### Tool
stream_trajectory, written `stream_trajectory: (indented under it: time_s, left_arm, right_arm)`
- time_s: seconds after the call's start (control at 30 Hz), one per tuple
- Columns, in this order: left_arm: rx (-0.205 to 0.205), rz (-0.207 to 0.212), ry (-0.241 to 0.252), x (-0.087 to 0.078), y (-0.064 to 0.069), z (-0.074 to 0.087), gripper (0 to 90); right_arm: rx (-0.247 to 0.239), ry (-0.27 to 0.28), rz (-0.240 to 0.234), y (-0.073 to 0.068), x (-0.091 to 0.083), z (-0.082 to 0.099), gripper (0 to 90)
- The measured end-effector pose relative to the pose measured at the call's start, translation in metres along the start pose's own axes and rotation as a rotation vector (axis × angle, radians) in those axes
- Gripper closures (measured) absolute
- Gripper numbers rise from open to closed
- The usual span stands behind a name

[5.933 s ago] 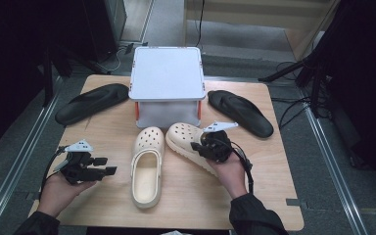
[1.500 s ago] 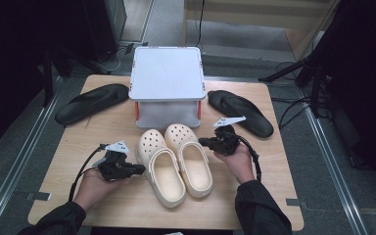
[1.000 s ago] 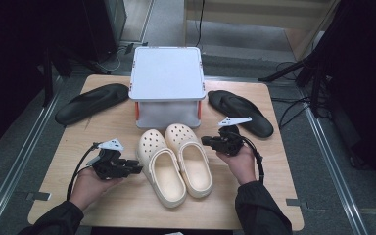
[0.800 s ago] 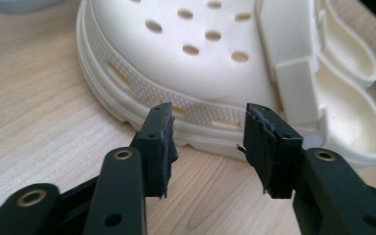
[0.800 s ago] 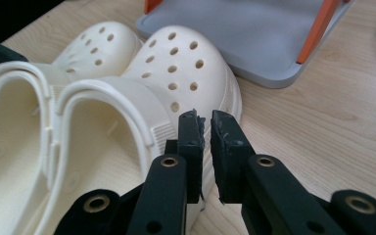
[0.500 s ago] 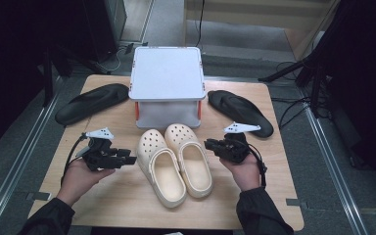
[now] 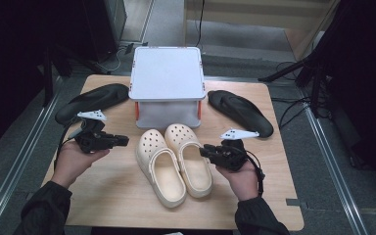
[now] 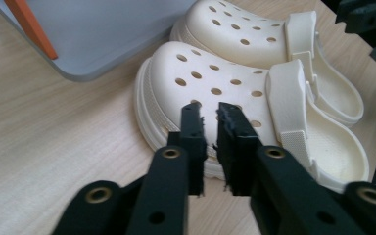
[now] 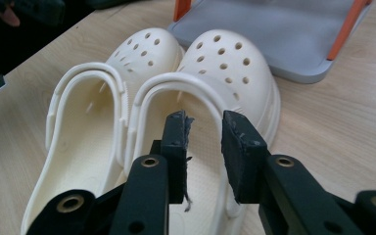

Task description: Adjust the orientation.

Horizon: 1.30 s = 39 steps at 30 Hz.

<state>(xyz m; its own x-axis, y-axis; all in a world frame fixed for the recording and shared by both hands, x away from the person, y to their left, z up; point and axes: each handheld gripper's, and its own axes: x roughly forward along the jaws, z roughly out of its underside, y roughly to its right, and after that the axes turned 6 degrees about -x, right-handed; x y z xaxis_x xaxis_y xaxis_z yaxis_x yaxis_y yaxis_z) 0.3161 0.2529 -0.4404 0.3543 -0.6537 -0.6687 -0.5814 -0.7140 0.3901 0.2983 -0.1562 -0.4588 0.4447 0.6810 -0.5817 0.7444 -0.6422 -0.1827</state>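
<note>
Two cream clogs lie side by side in the middle of the wooden table (image 7: 103,196), toes toward a grey box (image 7: 166,83) with orange corners that stands just behind them. The left clog (image 7: 159,169) and the right clog (image 7: 188,156) touch along their inner edges. A black sandal (image 7: 90,100) lies left of the box and another black sandal (image 7: 240,112) right of it, each well apart from the clogs. The left gripper (image 7: 122,141) is held in the person's left hand (image 7: 73,161) beside the left clog, clear of it; its jaws have just been closing and now stand with only a narrow slit between them and nothing in it, as the left gripper view shows with the left clog (image 8: 215,93) beyond the tips. The right gripper (image 7: 204,151) sits in the right hand (image 7: 242,178) just beside the right clog; its jaws have just been opening and stand a little apart, empty, pointing at the right clog's (image 9: 225,73) heel opening in the right gripper view.
</note>
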Motion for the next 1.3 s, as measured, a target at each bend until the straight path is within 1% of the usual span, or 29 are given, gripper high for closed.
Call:
stream_trajectory:
  time_s: [0.07, 0.13, 0.17, 0.23, 0.27, 0.3, 0.33, 0.43, 0.47, 0.57, 0.6, 0.7, 0.77, 0.8, 0.83, 0.87, 0.9, 0.93, 0.97, 1.1, 1.23, 1.3]
  left_arm:
    - [0.009, -0.003, -0.006, 0.0, -0.001, -0.006, 86.2]
    - [0.0, 0.004, -0.004, 0.0, -0.002, -0.011, 86.9]
    - [-0.001, 0.003, -0.011, 0.0, -0.003, -0.014, 87.0]
    - [0.012, -0.022, -0.011, 0.0, -0.004, -0.02, 87.0]
    - [0.005, -0.014, -0.017, 0.0, -0.005, -0.025, 87.1]
    - [-0.005, -0.008, -0.01, -0.001, -0.006, -0.029, 87.2]
    - [-0.002, -0.005, -0.004, -0.002, -0.006, -0.032, 87.4]
    - [0.009, -0.014, 0.021, -0.005, -0.007, -0.042, 87.9]
    - [0.011, -0.023, 0.025, -0.005, -0.008, -0.046, 87.9]
    - [0.028, -0.042, 0.03, -0.007, -0.007, -0.057, 89.3]
    - [0.029, -0.042, 0.035, -0.008, -0.007, -0.06, 89.5]
    - [0.018, -0.037, 0.054, -0.011, -0.008, -0.068, 89.7]
    - [0.013, -0.051, 0.051, -0.012, -0.009, -0.074, 89.7]
    - [0.019, -0.059, 0.05, -0.012, -0.008, -0.078, 89.7]
    - [0.019, -0.064, 0.051, -0.011, -0.007, -0.08, 89.7]
    - [0.019, -0.069, 0.048, -0.011, -0.007, -0.083, 89.7]
    - [0.024, -0.065, 0.051, -0.01, -0.008, -0.086, 89.7]
    - [0.019, -0.055, 0.055, -0.009, -0.009, -0.089, 89.7]
    - [0.018, -0.055, 0.058, -0.008, -0.01, -0.091, 89.7]
    - [0.01, -0.065, 0.054, -0.002, -0.012, -0.099, 89.7]
    - [0.024, -0.087, 0.075, -0.002, -0.011, -0.107, 89.7]
    - [0.023, -0.09, 0.083, -0.002, -0.013, -0.112, 89.7]
  right_arm:
    - [-0.012, -0.001, -0.004, -0.004, 0.002, 0.001, 68.4]
    - [-0.013, -0.001, -0.007, -0.007, 0.003, 0.001, 65.6]
    - [-0.017, -0.001, -0.007, -0.009, 0.004, 0.001, 63.3]
    - [-0.014, -0.002, -0.009, -0.013, 0.005, 0.001, 61.2]
    - [-0.017, -0.002, -0.009, -0.014, 0.006, 0.001, 60.2]
    - [-0.021, -0.005, -0.005, -0.017, 0.007, 0.001, 59.9]
    - [-0.021, -0.008, -0.005, -0.019, 0.008, 0.001, 59.2]
    - [-0.017, -0.016, -0.005, -0.024, 0.012, 0.002, 57.0]
    - [-0.018, -0.02, -0.001, -0.025, 0.013, 0.002, 56.2]
    - [-0.024, -0.021, -0.006, -0.03, 0.016, 0.002, 56.2]
    - [-0.025, -0.018, -0.012, -0.03, 0.018, 0.002, 56.2]
    - [-0.029, -0.03, -0.015, -0.033, 0.021, 0.002, 55.4]
    - [-0.036, -0.041, -0.02, -0.035, 0.024, 0.003, 53.5]
    - [-0.038, -0.045, -0.017, -0.035, 0.026, 0.004, 53.0]
    - [-0.032, -0.048, -0.023, -0.037, 0.027, 0.004, 52.9]
    - [-0.037, -0.048, -0.025, -0.037, 0.028, 0.004, 52.7]
    - [-0.039, -0.049, -0.022, -0.039, 0.028, 0.005, 52.6]
    - [-0.038, -0.049, -0.022, -0.04, 0.029, 0.005, 52.6]
    - [-0.039, -0.052, -0.022, -0.041, 0.03, 0.005, 52.5]
    - [-0.037, -0.061, -0.015, -0.046, 0.031, 0.008, 51.3]
    - [-0.035, -0.065, -0.011, -0.049, 0.031, 0.011, 50.9]
    - [-0.03, -0.071, -0.012, -0.05, 0.031, 0.013, 50.8]
